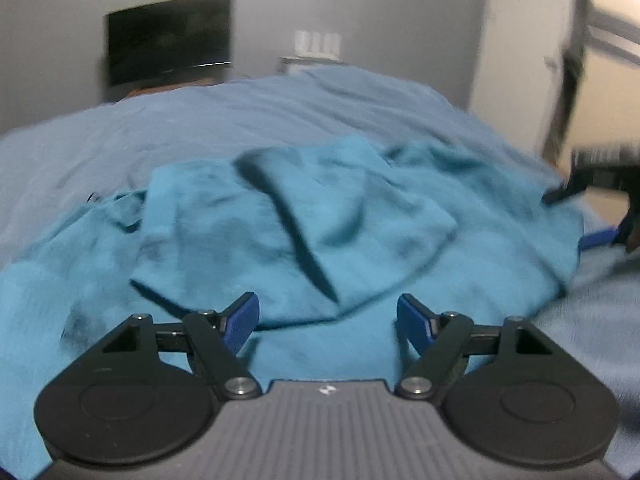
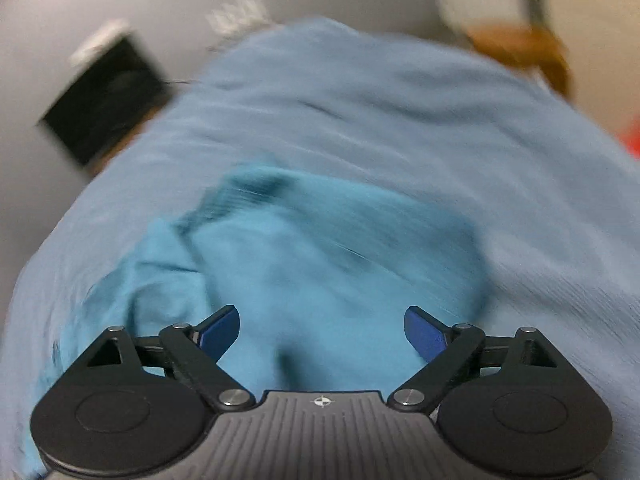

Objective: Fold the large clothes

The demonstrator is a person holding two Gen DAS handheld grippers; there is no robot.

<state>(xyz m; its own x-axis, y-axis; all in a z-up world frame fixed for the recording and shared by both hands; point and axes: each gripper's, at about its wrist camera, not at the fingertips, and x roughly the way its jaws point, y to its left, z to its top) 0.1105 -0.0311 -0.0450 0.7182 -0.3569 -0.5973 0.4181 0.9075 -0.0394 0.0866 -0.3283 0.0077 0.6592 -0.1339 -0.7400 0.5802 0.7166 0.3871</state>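
Observation:
A teal garment (image 1: 304, 232) lies rumpled on a pale blue bedsheet (image 1: 200, 120), with a folded flap across its middle. My left gripper (image 1: 328, 320) is open and empty, just above the garment's near part. In the right wrist view the garment (image 2: 320, 272) is blurred by motion; my right gripper (image 2: 322, 332) is open and empty above it. The right gripper also shows at the far right edge of the left wrist view (image 1: 600, 204), beside the garment's right edge.
The bedsheet (image 2: 400, 120) covers a bed. A dark screen (image 1: 168, 40) stands by the grey wall behind it. A white door (image 1: 520, 40) is at the right. A brown wooden piece (image 2: 520, 52) shows beyond the bed.

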